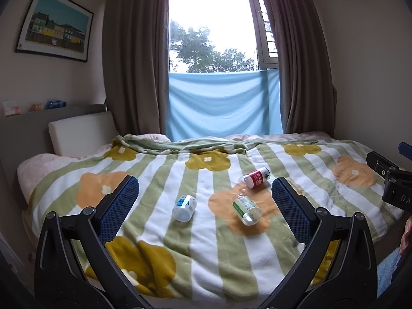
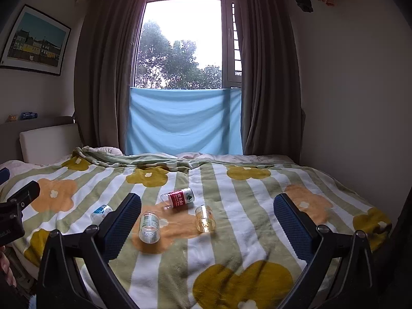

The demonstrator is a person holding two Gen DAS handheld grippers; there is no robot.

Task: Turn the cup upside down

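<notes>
Several small clear plastic cups lie on their sides on the flowered blanket (image 1: 206,244). In the left wrist view I see a blue-label cup (image 1: 184,208), a green-label cup (image 1: 246,209) and a red-label cup (image 1: 255,177). The right wrist view shows the blue-label cup (image 2: 101,212), the green-label cup (image 2: 149,228), the red-label cup (image 2: 179,198) and a yellowish cup (image 2: 205,218). My left gripper (image 1: 205,181) hovers open in front of the cups, holding nothing. My right gripper (image 2: 208,197) is also open and empty, with the yellowish cup between its fingers' lines but farther off.
The bed fills the room up to a window with brown curtains (image 1: 134,64) and a hung blue cloth (image 1: 221,103). A white pillow (image 1: 79,131) leans on the headboard at the left. The other gripper's body shows at the frame edges (image 1: 391,180) (image 2: 15,211).
</notes>
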